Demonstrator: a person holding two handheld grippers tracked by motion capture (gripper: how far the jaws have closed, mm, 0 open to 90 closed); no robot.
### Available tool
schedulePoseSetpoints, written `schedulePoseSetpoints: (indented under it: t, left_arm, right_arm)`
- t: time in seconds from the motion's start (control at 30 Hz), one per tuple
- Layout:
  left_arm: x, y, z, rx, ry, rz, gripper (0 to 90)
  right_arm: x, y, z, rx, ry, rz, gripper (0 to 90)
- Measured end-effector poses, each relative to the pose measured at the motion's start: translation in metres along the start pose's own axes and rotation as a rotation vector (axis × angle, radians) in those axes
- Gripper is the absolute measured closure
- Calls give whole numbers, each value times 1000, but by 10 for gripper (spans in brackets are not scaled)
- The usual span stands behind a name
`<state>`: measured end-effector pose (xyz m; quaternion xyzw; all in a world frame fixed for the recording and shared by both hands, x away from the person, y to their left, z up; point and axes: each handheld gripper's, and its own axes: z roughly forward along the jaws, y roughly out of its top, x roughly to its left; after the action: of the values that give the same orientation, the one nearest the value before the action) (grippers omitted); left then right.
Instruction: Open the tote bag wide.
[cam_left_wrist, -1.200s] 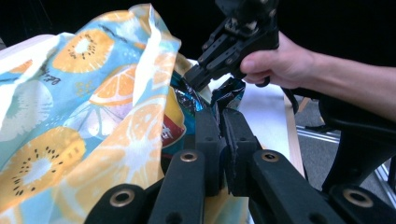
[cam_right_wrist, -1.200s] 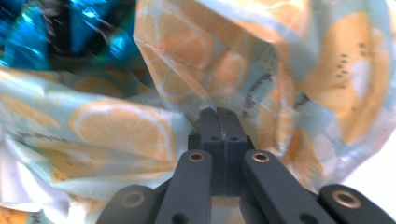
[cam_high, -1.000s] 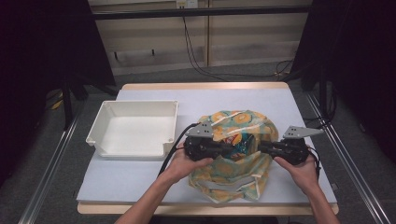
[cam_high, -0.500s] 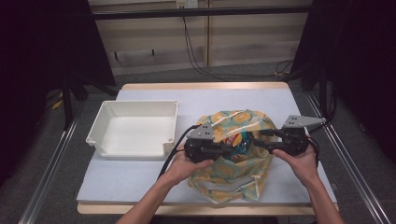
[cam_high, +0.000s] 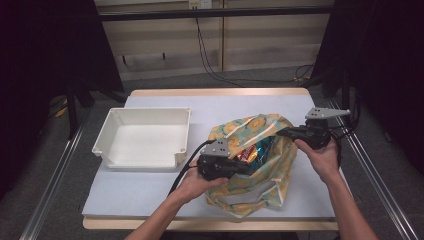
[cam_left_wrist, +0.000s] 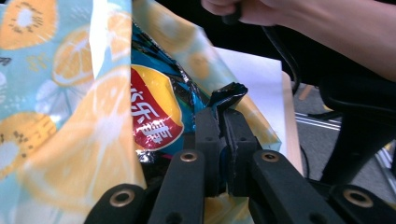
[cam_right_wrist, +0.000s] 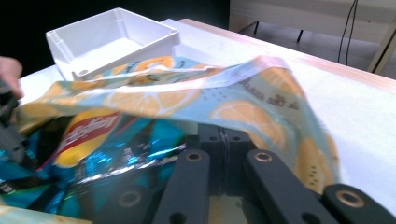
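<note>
A soft bag (cam_high: 272, 150) printed with orange slices lies at the table's right middle. Inside its mouth is a blue crisp packet (cam_high: 254, 150) with a red logo. My left gripper (cam_high: 246, 168) reaches into the mouth from the left. In the left gripper view it (cam_left_wrist: 223, 112) is shut on the crisp packet's (cam_left_wrist: 154, 112) dark crimped edge, beside the bag's cloth (cam_left_wrist: 70, 93). My right gripper (cam_high: 281, 132) is shut on the bag's right rim and holds it raised. In the right gripper view its closed jaws (cam_right_wrist: 225, 135) pinch the cloth (cam_right_wrist: 243, 100) above the packet (cam_right_wrist: 93, 135).
An empty white tray (cam_high: 107, 142) stands on the left of the grey mat (cam_high: 130, 192), also in the right gripper view as the tray (cam_right_wrist: 154, 39). Cables trail from both grippers. The table's front edge is close to the bag.
My right gripper has moved back and up with the bag's rim, widening the mouth and uncovering the crisp packet. The left gripper has stayed almost in place.
</note>
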<state>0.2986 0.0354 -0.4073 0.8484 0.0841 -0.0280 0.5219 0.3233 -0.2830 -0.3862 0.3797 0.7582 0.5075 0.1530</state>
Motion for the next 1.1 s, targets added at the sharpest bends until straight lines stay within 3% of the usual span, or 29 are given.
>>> schedulePoseSetpoints:
  t: [0.1, 0.27, 0.47, 0.57, 0.7, 0.83, 1.1]
  left_arm:
    - [-6, -1, 0, 12, -9, 20, 862]
    - [-8, 0, -3, -1, -17, 16, 863]
    - [-5, 1, -10, -19, -38, 8, 865]
    - [-6, 2, -14, -29, -40, 6, 875]
    - [-3, 5, -19, -52, -37, -6, 875]
    - [0, 12, -19, -64, -25, -1, 875]
    - [8, 36, -18, -106, -7, -13, 875]
  right_arm:
    - [-11, 1, 4, 7, -8, 24, 900]
    - [-29, 2, 13, 15, -11, 67, 900]
    - [-41, 3, 25, 14, -22, 96, 900]
    - [-47, -2, 34, 46, -50, 109, 900]
    - [-46, -5, 41, 66, -65, 106, 900]
    - [-39, -2, 41, 69, -29, 79, 900]
    - [-28, 0, 39, 67, -1, 42, 900]
